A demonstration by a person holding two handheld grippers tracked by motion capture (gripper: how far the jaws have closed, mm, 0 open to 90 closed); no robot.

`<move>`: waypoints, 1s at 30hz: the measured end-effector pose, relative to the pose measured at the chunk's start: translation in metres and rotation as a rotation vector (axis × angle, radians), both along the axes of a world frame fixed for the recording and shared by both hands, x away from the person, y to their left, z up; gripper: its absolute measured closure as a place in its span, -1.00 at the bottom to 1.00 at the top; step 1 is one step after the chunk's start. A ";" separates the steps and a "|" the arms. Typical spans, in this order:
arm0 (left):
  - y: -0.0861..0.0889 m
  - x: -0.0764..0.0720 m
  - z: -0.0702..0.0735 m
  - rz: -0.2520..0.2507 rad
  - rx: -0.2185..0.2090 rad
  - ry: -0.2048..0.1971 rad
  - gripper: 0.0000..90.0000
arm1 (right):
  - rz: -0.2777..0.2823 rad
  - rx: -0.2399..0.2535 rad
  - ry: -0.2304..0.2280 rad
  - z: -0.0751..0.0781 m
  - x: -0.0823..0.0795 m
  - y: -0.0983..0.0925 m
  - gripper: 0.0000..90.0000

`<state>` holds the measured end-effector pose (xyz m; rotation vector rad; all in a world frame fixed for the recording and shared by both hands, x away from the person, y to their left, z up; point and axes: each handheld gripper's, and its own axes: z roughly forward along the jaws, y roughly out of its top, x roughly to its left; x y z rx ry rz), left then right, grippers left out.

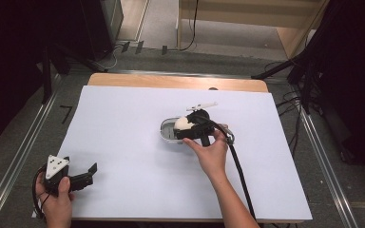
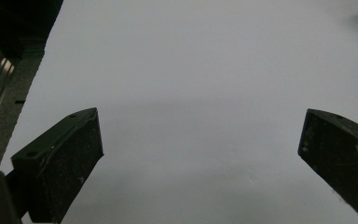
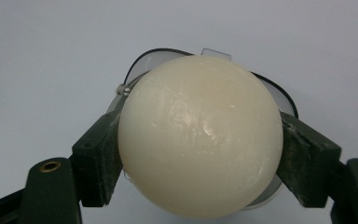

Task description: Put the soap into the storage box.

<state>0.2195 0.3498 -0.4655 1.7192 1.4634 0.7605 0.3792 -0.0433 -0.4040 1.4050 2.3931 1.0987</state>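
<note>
- Right gripper (image 3: 200, 154): fingers (image 3: 98, 158) clamp the cream ball (image 3: 200, 135) over the clear container (image 1: 168, 133), frame centre; lower it squarely.
- Left gripper (image 2: 200, 154): open, empty, lower left.

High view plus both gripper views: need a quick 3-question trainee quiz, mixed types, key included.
1. True or false: the left gripper holds the cream ball.
2. What lies just behind the cream ball in the right gripper view? A) clear container B) metal spoon C) red cup
3. Fill in: the right gripper has its jaws pressed on the ball's two ____.

Key: 1 false, its jaws stand apart over the white sheet; 2 A; 3 sides.
</note>
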 end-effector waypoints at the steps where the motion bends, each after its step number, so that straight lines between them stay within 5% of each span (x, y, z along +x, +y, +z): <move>1: 0.000 0.000 0.000 -0.002 0.000 -0.001 -0.99 | 0.004 0.000 0.000 0.000 0.000 0.001 -0.44; 30: 0.001 0.000 0.000 -0.002 -0.004 0.000 -0.99 | -0.009 -0.051 0.036 -0.017 0.013 0.018 -0.44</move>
